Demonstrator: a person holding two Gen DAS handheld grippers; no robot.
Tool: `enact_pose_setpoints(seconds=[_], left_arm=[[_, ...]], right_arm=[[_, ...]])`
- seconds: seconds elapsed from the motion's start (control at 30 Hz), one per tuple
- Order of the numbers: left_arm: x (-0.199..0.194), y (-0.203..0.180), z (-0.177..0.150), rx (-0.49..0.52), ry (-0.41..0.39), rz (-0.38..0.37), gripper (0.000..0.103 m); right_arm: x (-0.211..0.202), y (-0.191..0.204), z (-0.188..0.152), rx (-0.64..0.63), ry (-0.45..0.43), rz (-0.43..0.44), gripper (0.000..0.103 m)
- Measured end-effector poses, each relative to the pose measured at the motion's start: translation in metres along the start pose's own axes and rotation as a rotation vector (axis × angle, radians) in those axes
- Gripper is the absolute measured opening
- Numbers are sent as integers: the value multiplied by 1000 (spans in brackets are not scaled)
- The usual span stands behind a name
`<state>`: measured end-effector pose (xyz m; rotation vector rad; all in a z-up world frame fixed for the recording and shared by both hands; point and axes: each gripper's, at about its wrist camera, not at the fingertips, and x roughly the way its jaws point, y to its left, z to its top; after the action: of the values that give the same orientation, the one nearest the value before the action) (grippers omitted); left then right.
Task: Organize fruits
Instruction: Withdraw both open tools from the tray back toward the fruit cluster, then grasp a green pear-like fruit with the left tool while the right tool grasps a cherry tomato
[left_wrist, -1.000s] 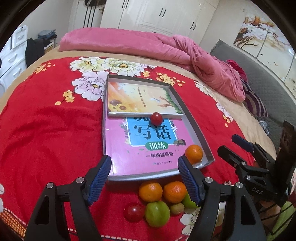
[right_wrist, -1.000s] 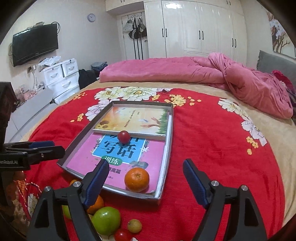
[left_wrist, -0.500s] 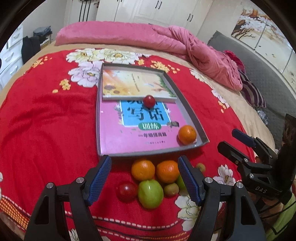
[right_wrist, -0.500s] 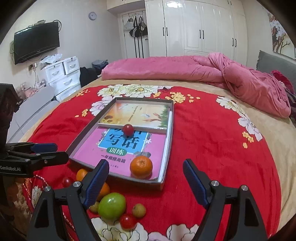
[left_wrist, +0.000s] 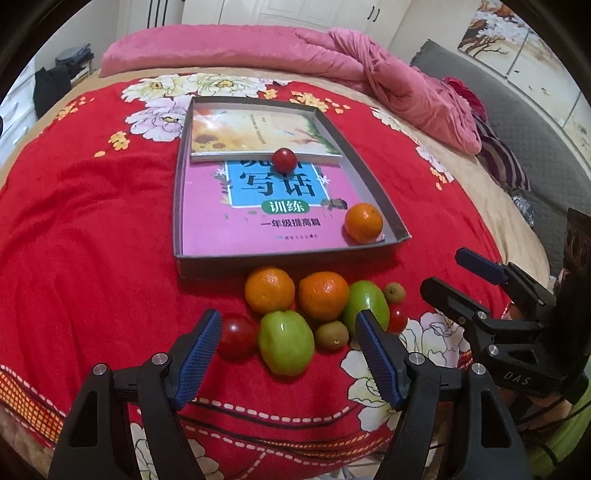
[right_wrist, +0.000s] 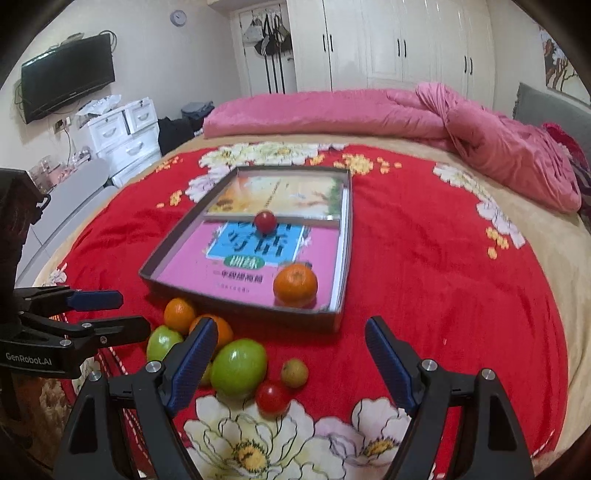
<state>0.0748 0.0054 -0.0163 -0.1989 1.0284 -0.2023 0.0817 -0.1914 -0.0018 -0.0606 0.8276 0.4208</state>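
A grey tray (left_wrist: 395, 221) (right_wrist: 243, 304) lined with books lies on the red bedspread. In it sit an orange (left_wrist: 363, 222) (right_wrist: 295, 285) at the near right corner and a red tomato (left_wrist: 284, 159) (right_wrist: 265, 221). In front of the tray lies a pile: two oranges (left_wrist: 270, 290) (left_wrist: 323, 295), two green fruits (left_wrist: 286, 341) (right_wrist: 238, 363), a kiwi (left_wrist: 331, 335), a small brown fruit (right_wrist: 294, 373) and red tomatoes (left_wrist: 237, 336) (right_wrist: 272, 397). My left gripper (left_wrist: 290, 341) is open and empty, just before the pile. My right gripper (right_wrist: 291, 354) is open and empty, right of the pile.
A rolled pink quilt (left_wrist: 332, 51) (right_wrist: 369, 114) lies across the far side of the bed. A white drawer unit (right_wrist: 125, 136) and a wall TV (right_wrist: 68, 77) stand left of the bed. A grey headboard (left_wrist: 535, 140) is at the right.
Both grippers have drawn back toward the near edge of the bed, so the fruit pile in front of the tray now shows fully. Both stay open; no fruit moved.
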Motion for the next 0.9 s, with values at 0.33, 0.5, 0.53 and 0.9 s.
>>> enact_pose_setpoints(seconds=[0.33,0.5,0.53,0.9], left_arm=[[11,-3,-10,1,62,0,76],[18,-3,-15,-7,98,-14,76],[19,-3,-15,-9,104,-17,76],[27,-8,-22,3,141,-44,64]], right_arm=[[1,4,-11,1,50,-22,82],[-1,9,-16,-10,65,-30,81],[-1,10,-17,-11,68,-29,82],[8,9,-29,1,162,-26,81]])
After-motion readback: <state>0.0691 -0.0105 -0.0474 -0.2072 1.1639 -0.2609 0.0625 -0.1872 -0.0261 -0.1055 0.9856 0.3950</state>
